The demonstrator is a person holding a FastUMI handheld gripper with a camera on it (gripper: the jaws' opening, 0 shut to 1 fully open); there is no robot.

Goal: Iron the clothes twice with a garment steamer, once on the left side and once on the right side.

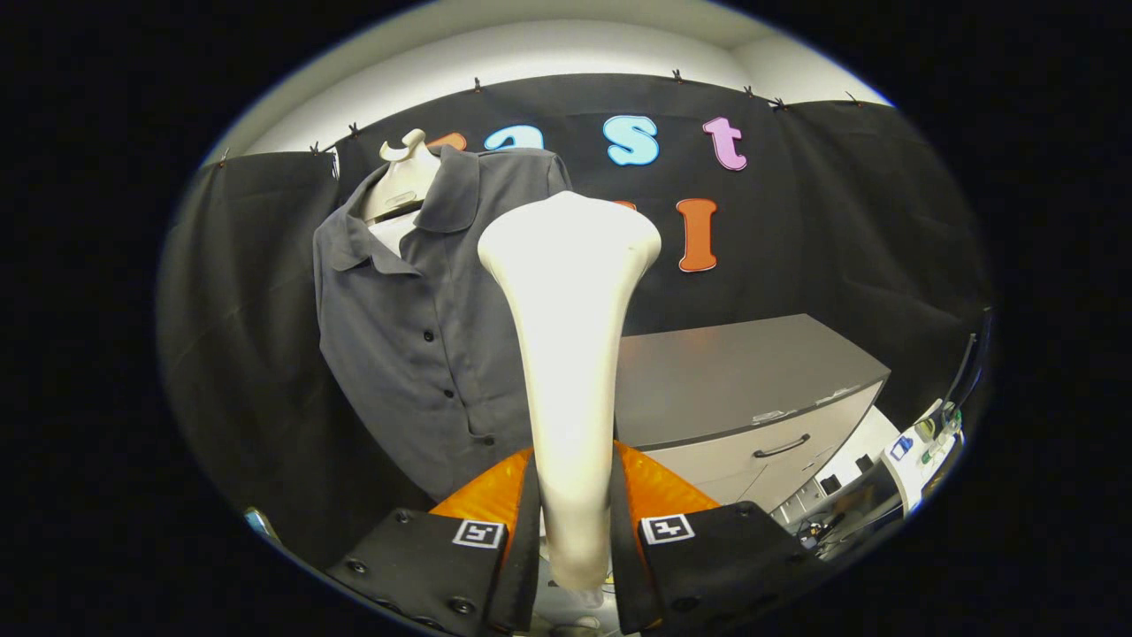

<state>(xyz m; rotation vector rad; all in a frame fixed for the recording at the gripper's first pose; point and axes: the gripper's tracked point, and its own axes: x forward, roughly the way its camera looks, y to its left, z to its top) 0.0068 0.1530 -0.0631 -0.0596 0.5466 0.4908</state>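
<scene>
cream plastic, smooth and glossy: the garment steamer (570, 354) stands upright between the fingers of the gripper (573, 531), both pressed on its narrow handle, flared head topmost. behind the steamer and to its left hangs the grey shirt (416, 327); to its right a grey cabinet (734, 380), apart.
</scene>
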